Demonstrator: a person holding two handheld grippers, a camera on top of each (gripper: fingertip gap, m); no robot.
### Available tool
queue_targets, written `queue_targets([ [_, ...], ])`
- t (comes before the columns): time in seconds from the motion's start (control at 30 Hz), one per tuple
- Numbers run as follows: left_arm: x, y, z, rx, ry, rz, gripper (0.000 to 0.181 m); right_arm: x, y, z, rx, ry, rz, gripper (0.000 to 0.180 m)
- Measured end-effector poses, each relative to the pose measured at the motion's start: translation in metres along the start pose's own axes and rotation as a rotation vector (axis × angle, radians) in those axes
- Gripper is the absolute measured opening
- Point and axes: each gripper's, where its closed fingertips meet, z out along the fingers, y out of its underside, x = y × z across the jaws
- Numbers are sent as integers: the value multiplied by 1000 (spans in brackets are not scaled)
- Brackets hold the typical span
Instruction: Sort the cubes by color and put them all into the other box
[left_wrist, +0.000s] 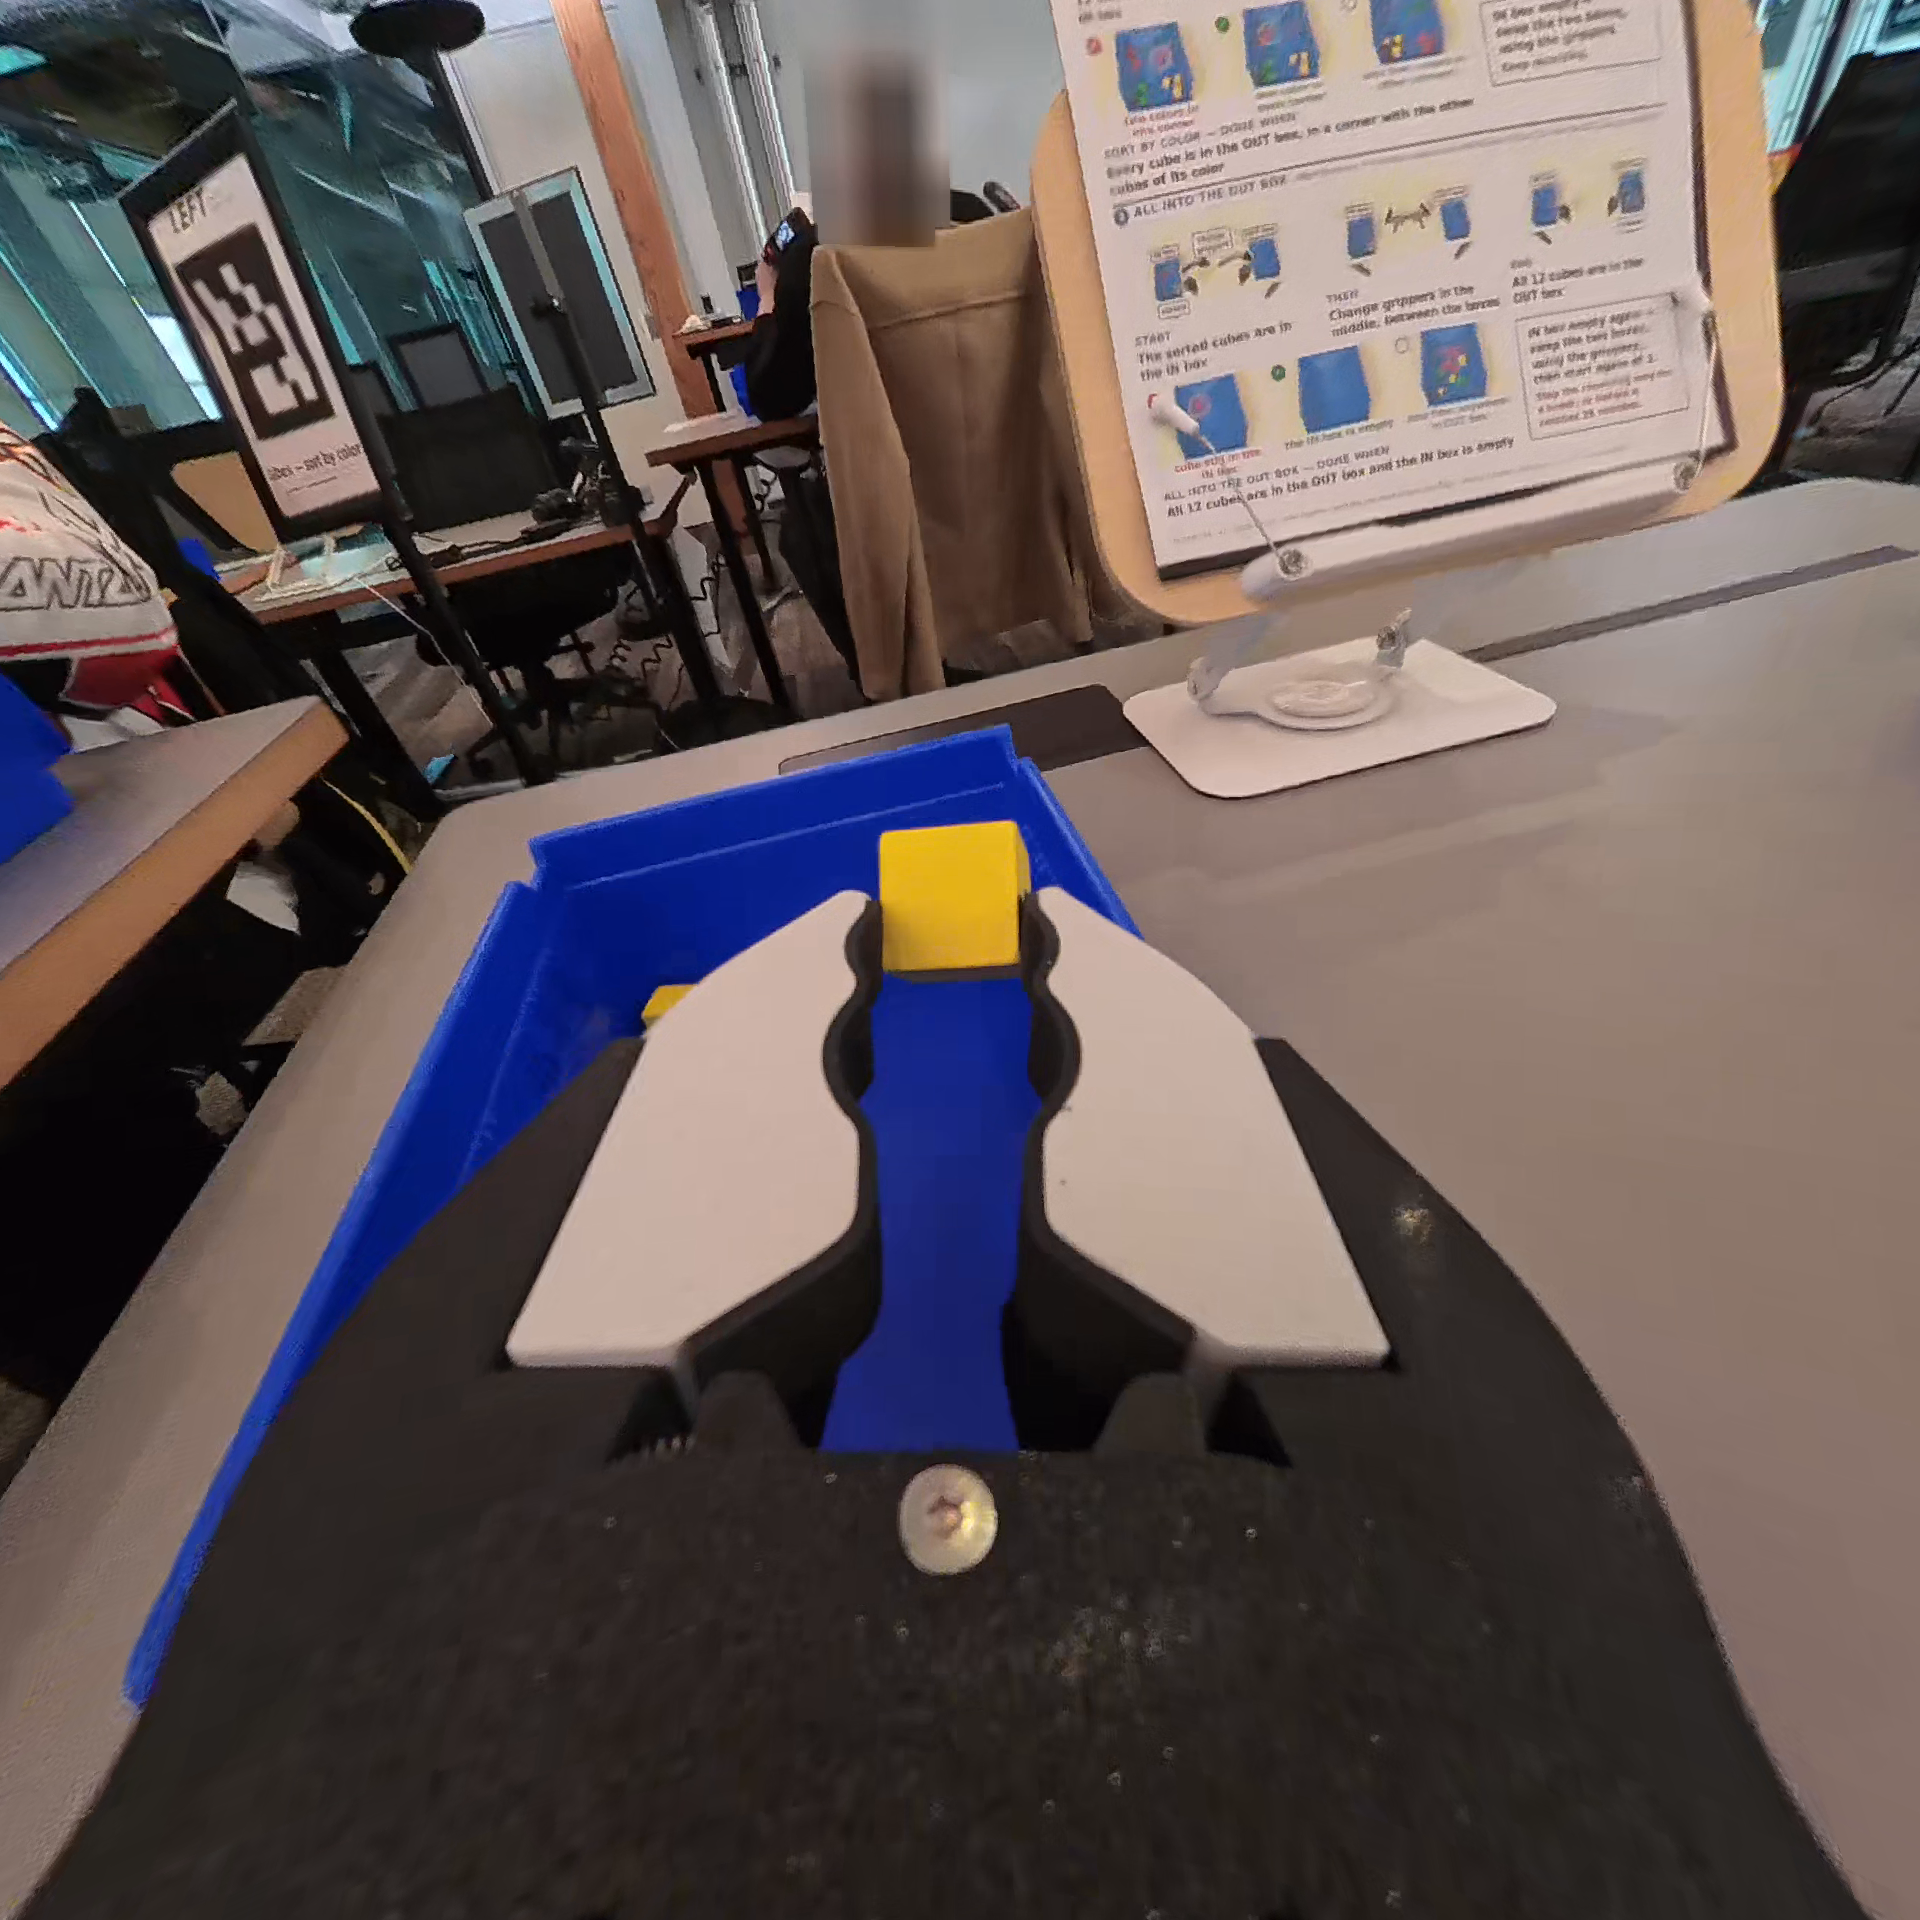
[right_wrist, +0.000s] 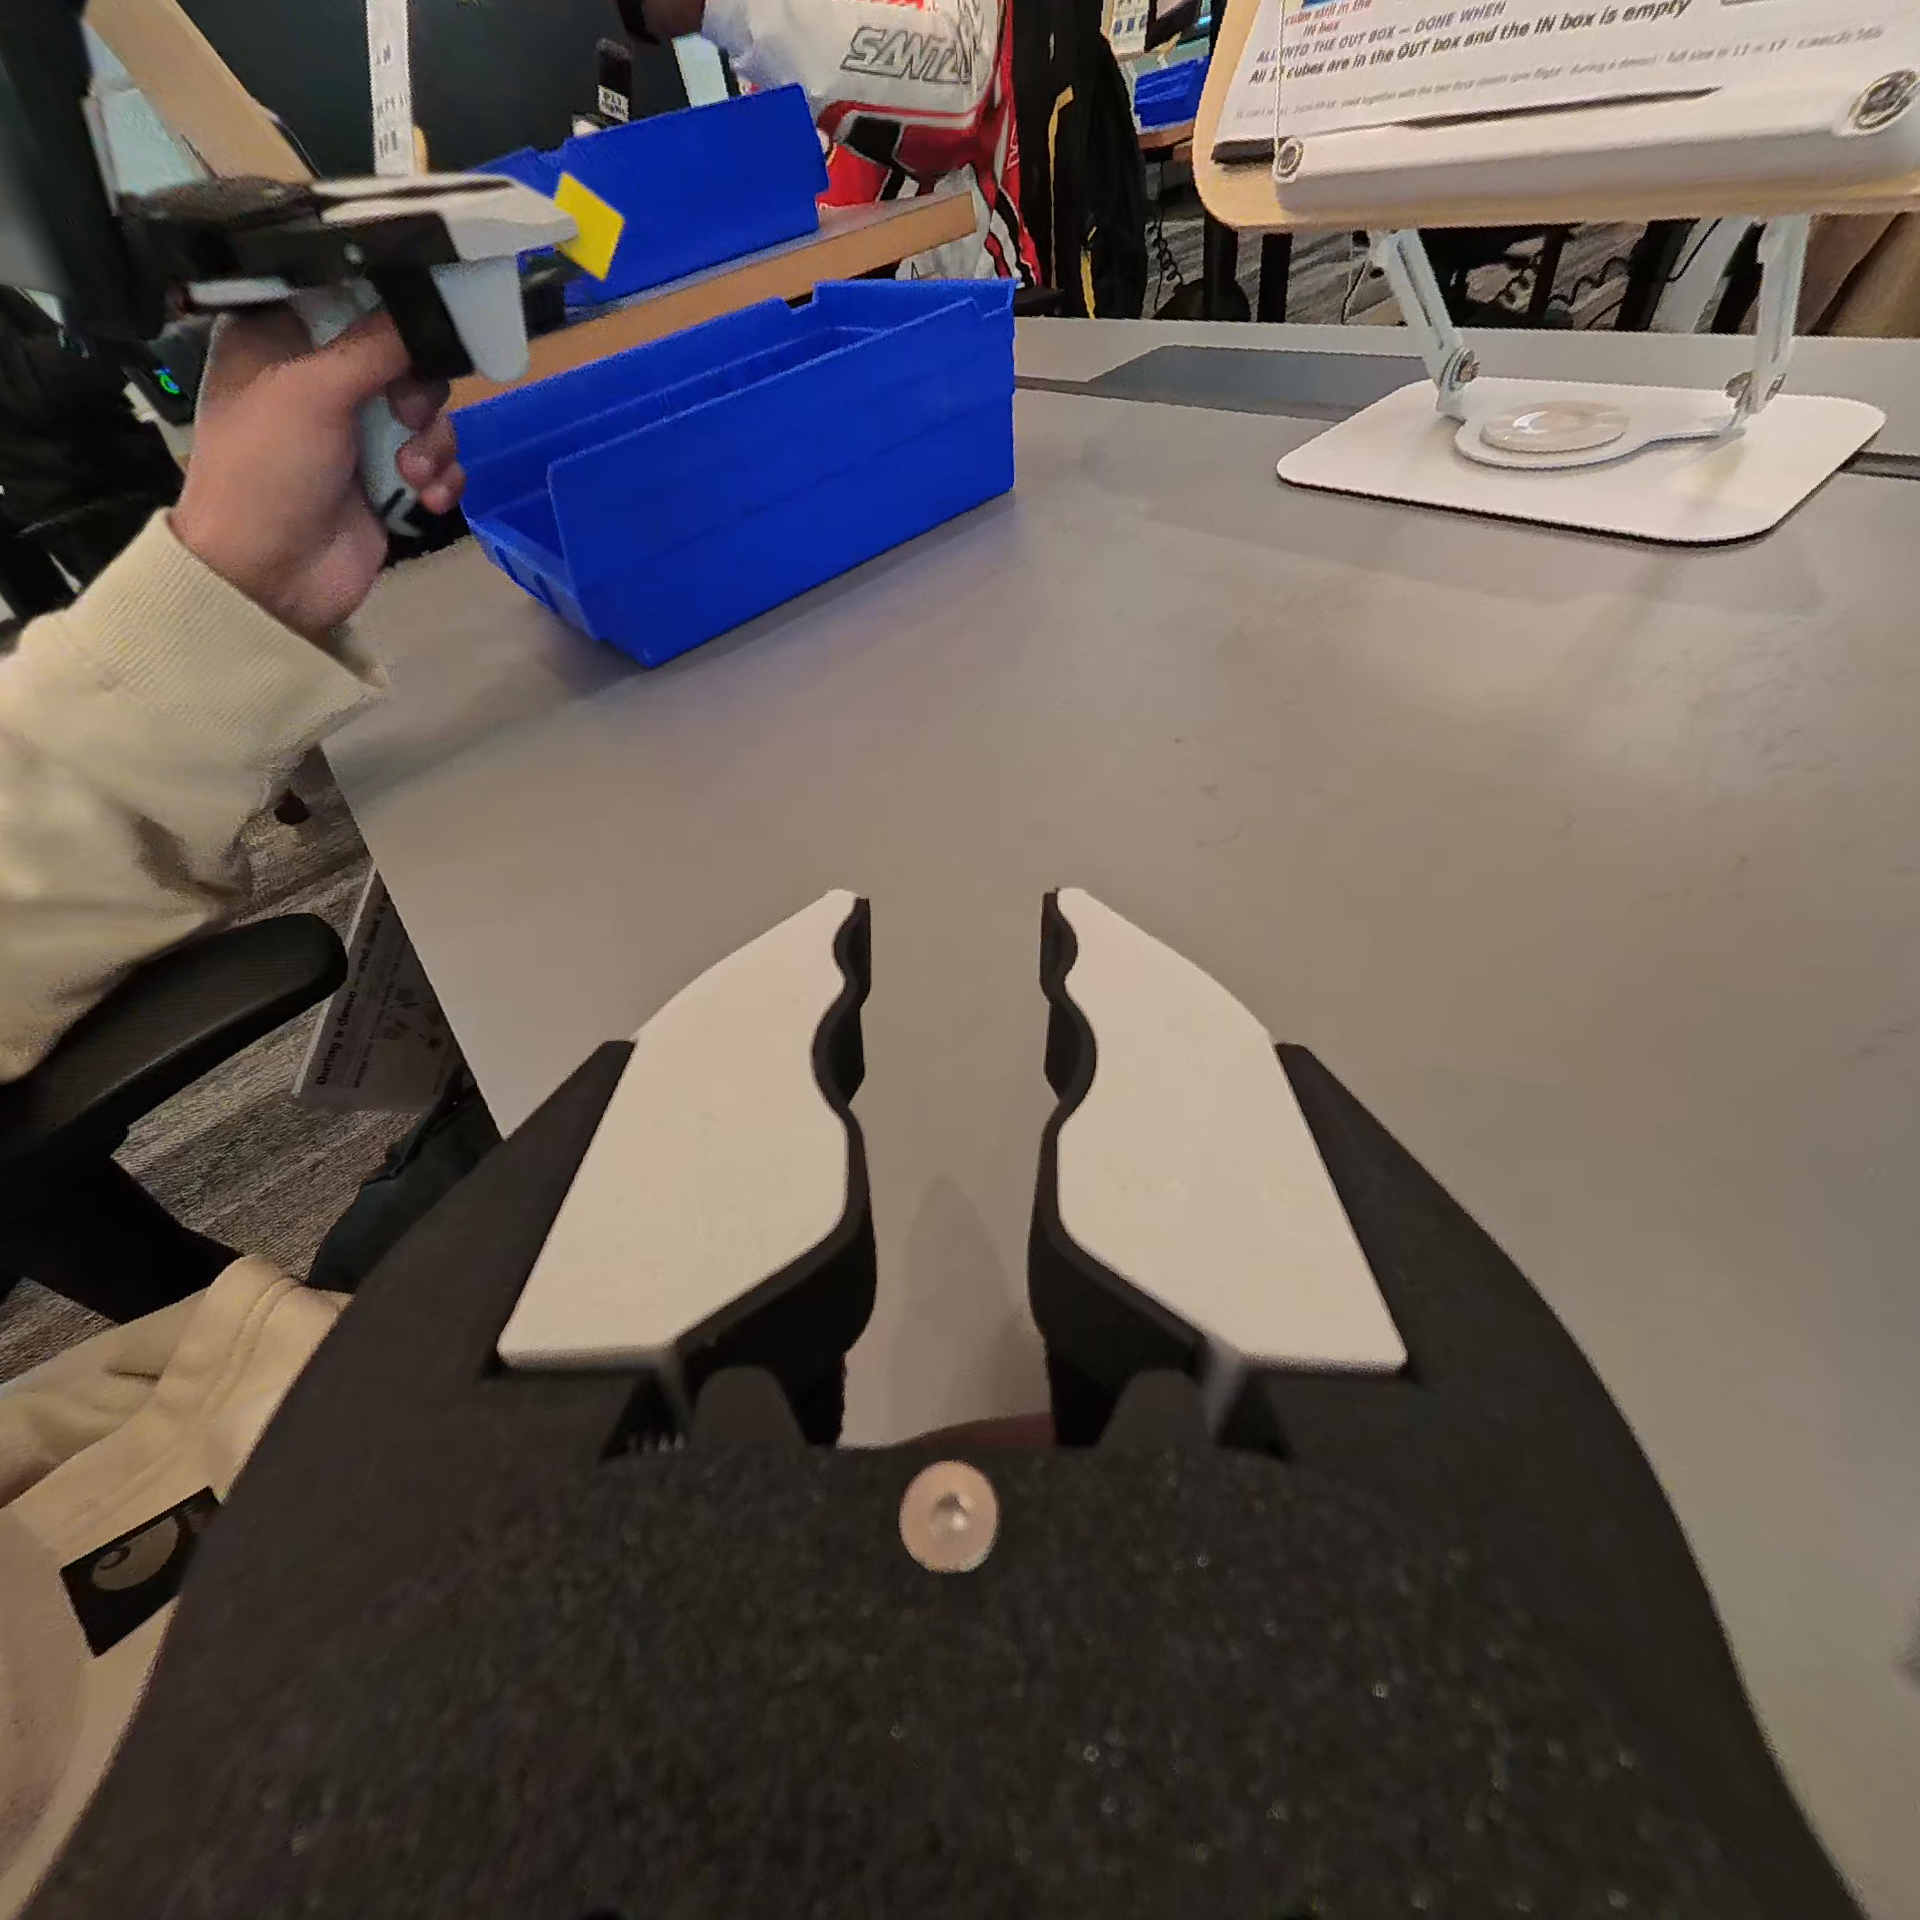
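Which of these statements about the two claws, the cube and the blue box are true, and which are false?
1. The left claw grips a yellow cube. True.
2. The right claw holds a cube. False: it is open and holds nothing.
3. The held cube is above the blue box. True.
4. The right claw is over the blue box. False: it is over the bare grey table.
5. The held cube is red. False: it is yellow.

Left tongs (left_wrist: 951, 914) clamped, right tongs (right_wrist: 954, 914) parted.
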Motion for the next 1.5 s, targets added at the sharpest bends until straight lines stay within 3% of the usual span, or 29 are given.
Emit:
queue_targets([
  [0.17,7,10,-7,8,41,20,25,3,4,6,-13,-1,22,31],
  [0.27,30,-11,-5,85,211,-44,25,3,-7,12,11,-79,120,32],
  [0.37,80,-56,-8,224,522,-126,25,-4,-40,23,62,-304,381,36],
  [0.43,117,-86,-9,308,694,-132,25,-13,-78,27,144,-581,700,37],
  [0.5,162,-101,-7,326,855,-85,25,-16,-111,32,184,-854,1000,41],
  [0.57,204,-105,-3,335,949,-10,25,-23,-130,43,169,-1042,1122,46],
  [0.67,254,-103,-2,353,1037,64,25,-30,-133,67,125,-1079,1150,62],
  [0.77,285,-93,-2,354,1090,112,25,-28,-134,72,145,-1144,1203,63],
  [0.87,305,-77,1,327,1135,145,25,-18,-127,75,165,-1098,1183,62],
  [0.93,314,-67,4,310,1154,162,25,-16,-127,69,183,-1145,1166,30],
  [1.03,315,-55,8,249,1121,180,29,-11,-115,71,155,-1079,1122,29],
  [1.1,308,-49,10,200,1058,176,60,-3,-111,67,173,-1048,1124,29],
  [1.2,292,-27,2,44,969,152,76,4,-101,53,177,-960,1032,29],
  [1.37,254,26,-21,-199,707,-124,70,4,-59,36,113,-576,602,29],
  [1.5,236,48,-33,-211,597,-189,67,14,-34,22,113,-229,283,29],
])
